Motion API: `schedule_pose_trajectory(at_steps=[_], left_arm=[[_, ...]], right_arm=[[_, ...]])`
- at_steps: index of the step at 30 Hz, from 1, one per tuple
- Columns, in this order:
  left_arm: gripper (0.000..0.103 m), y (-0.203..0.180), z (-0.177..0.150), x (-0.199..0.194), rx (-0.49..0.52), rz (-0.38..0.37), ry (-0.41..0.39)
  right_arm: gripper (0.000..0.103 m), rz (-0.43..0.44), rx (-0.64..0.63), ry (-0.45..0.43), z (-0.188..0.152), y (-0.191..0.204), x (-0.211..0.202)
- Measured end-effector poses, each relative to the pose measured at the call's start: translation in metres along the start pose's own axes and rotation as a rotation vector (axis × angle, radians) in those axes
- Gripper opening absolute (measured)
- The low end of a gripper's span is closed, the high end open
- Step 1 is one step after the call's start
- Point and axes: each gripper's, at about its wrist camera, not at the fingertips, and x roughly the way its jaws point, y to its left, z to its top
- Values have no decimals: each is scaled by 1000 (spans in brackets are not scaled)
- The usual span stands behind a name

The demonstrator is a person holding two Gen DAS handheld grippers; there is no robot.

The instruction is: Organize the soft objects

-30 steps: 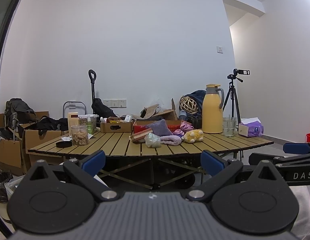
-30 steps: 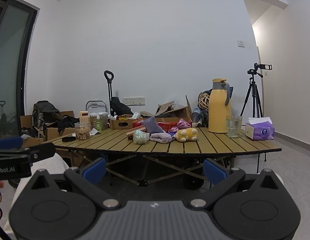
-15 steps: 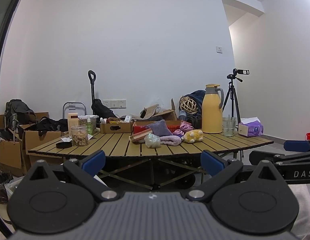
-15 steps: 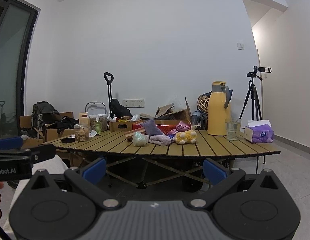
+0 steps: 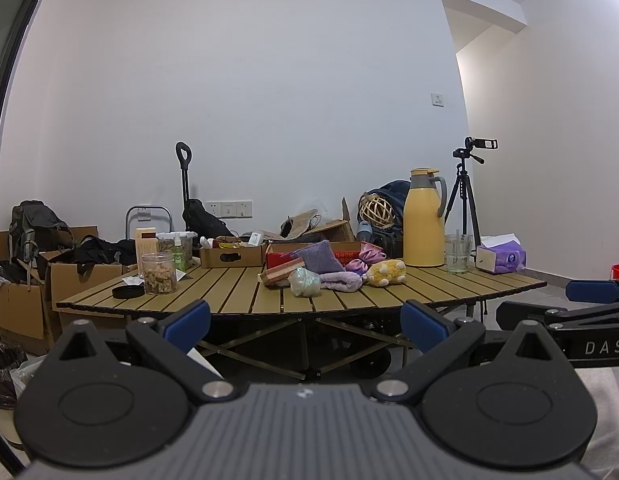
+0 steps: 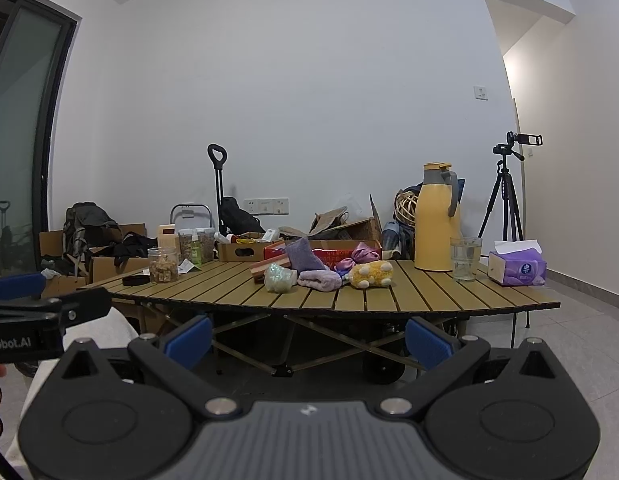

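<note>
Soft things sit in a small heap near the middle of the worktop (image 5: 245,292); there is a yellow plush toy (image 5: 385,273), a light purple fluffy cloth (image 5: 340,281), a darker purple cloth (image 5: 320,257) that leans on a red box (image 5: 341,249), a pink shiny pouch (image 5: 367,258) and a pale green pouch (image 5: 305,282); they touch each other in one pile, most likely so they can be sorted from one spot, and the open red box just behind them looks like a good home for them.

Left tongs (image 5: 305,322) are held low and well back from the worktop, spread wide with nothing between the blue pads; right tongs (image 6: 309,338) are the same, wide apart and empty; both point at the heap, so it seems the person is only lining up and no soft thing is touched yet; each tool can be seen at the edge of the other's view, side by side.

Hard things stand apart from the heap; a yellow jug (image 5: 424,218), a glass (image 5: 457,253) and a tissue box (image 5: 502,259) on the right, a snack jar (image 5: 160,273) on the left.

Compared with a second ago, the right view shows the worktop a bit bigger and lower, so the right tongs have come a little closer; the left view looks almost the same; the heap has not moved.
</note>
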Motion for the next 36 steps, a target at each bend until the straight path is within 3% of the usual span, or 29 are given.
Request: schedule_pose_trajectory(at_steps=[27,36], left_arm=[[103,2,1,1,5,1,-6],[103,9,13,25,25,2,-22]], right_arm=[[103,5,-2,2,1,-1,5],[103,15,-35,-14,11,2,27]])
